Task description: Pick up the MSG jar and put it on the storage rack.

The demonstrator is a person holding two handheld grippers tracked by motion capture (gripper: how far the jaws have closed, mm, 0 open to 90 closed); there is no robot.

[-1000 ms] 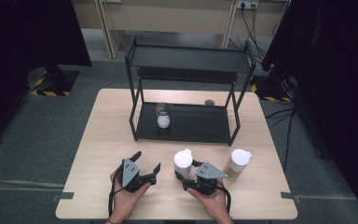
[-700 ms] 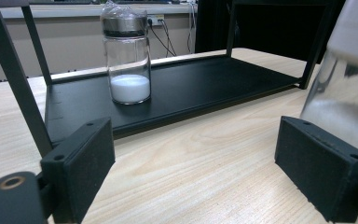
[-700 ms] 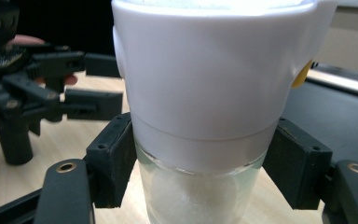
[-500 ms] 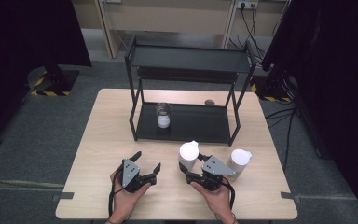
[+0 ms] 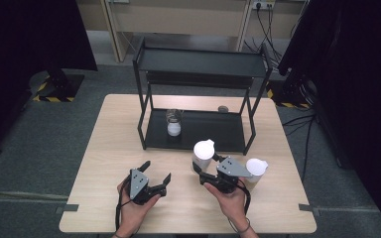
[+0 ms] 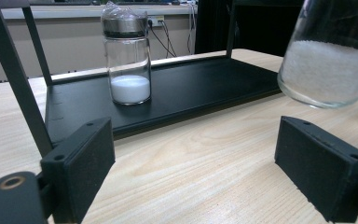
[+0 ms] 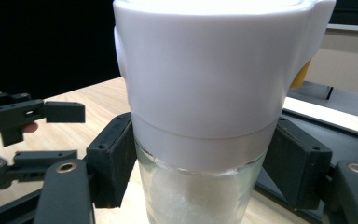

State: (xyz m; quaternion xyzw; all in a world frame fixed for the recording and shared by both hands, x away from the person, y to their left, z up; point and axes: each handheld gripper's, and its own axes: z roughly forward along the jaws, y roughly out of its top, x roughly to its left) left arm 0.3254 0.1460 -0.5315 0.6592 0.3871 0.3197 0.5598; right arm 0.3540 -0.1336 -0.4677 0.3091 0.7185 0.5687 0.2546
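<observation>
- the right hand-held gripper (image 5: pixel 209 168) grips a white-lidded glass jar (image 5: pixel 203 154) of white grains, its jaws pressed against the glass just below the lid; in the right gripper view the jar (image 7: pixel 205 112) stands upright between the two black pads (image 7: pixel 114 158).
- in the left gripper view the same jar (image 6: pixel 328 60) hangs clear of the table (image 6: pixel 205 158), tilted a little, its base above the wood.
- the jar is over the table just in front of the black two-tier rack (image 5: pixel 198 99), near the rack's right front leg.
- a second white-lidded jar (image 5: pixel 254 171) stands on the table just to the right of the right hand-held gripper.
- the left hand-held gripper (image 5: pixel 154 176) rests low over the table's front part, jaws spread wide with nothing between them.
- on the rack's lower shelf (image 6: pixel 177 93) stands a small glass shaker (image 6: pixel 126 58) with a metal collar and a little white powder at the bottom.
- a small dark round thing (image 5: pixel 223 109) lies at the back of that shelf; too small to tell what it is.
</observation>
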